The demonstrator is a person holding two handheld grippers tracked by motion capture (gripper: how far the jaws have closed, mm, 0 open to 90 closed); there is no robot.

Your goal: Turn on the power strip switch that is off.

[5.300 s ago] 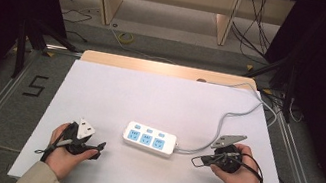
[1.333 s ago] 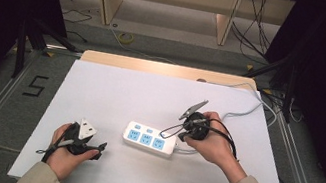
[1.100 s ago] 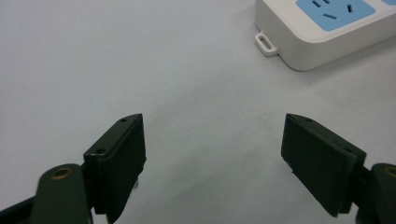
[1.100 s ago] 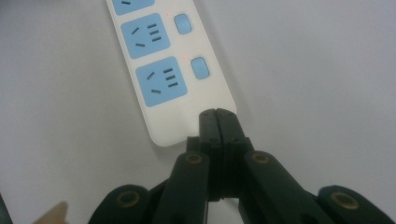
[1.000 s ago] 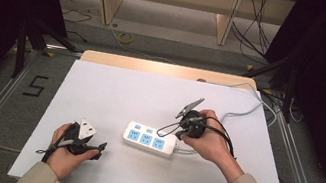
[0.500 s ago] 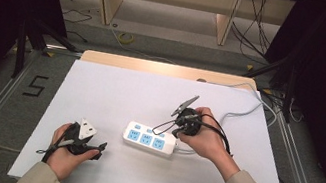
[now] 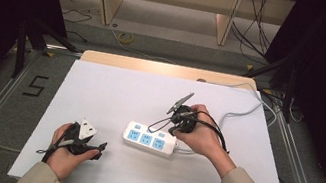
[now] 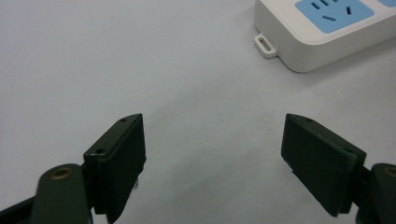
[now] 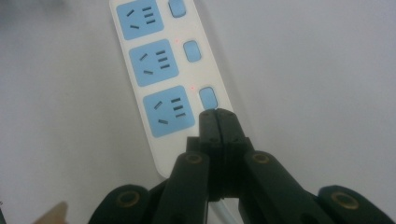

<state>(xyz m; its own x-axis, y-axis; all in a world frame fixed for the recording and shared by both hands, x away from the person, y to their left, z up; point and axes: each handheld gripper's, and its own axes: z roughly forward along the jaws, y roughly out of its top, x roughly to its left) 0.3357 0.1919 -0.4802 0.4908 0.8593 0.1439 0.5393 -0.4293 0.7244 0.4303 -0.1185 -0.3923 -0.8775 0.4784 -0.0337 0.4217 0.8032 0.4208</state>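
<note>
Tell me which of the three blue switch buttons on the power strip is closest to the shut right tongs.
The end button, beside the outlet nearest the cord end of the power strip. The right tongs have their tip just below it; the other two buttons lie farther along.

White power strip [image 7: 150, 138] flat on table [image 7: 115, 93], mid-front. Right gripper [image 7: 165, 122] tips at its right end, over the switches. Left gripper [image 7: 90, 147] resting apart, front left.

Power strip [image 9: 159, 84] was smooth, glossy white plastic; the right claw [image 9: 217, 116] matt black plastic; the tabletop [image 7: 116, 88] matt white.
</note>
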